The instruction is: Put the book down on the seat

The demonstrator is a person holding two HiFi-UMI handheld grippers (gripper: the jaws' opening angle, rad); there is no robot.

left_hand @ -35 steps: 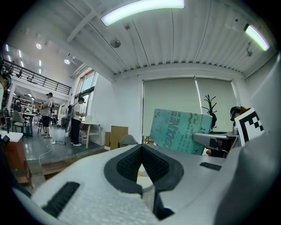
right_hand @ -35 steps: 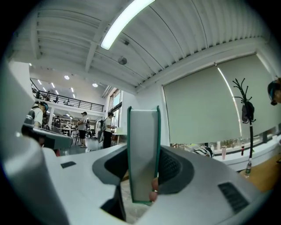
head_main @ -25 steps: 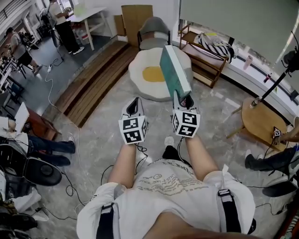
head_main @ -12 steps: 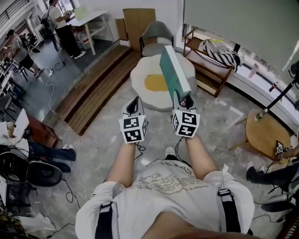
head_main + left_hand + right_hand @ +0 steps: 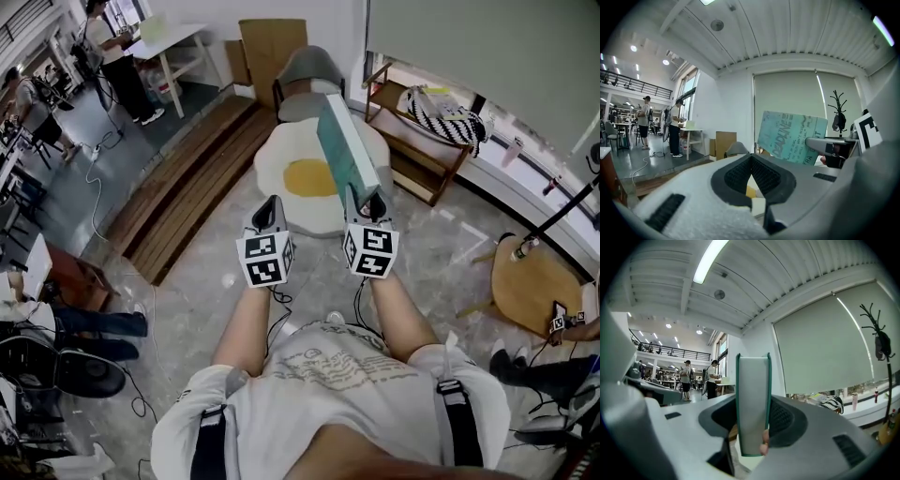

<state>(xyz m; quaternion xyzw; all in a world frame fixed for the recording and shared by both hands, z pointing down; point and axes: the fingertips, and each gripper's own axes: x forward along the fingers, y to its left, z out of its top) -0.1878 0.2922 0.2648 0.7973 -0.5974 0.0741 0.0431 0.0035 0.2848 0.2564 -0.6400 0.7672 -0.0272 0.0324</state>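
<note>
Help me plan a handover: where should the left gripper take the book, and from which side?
Probably the free upper half, pinched across both covers, coming in from the page-edge side above the right gripper: the book stands upright, clamped only at its lower end.

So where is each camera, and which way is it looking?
Head view: on the person's head, facing steeply down at the floor and white fried-egg-shaped seat cushion; shows arms, chest, left gripper, right gripper.
Left gripper view: rides the left gripper, facing forward along its closed, empty jaws.
Right gripper view: rides the right gripper, facing along jaws clamped on the teal hardcover book.
Shared: head and left gripper views both show that book.
</note>
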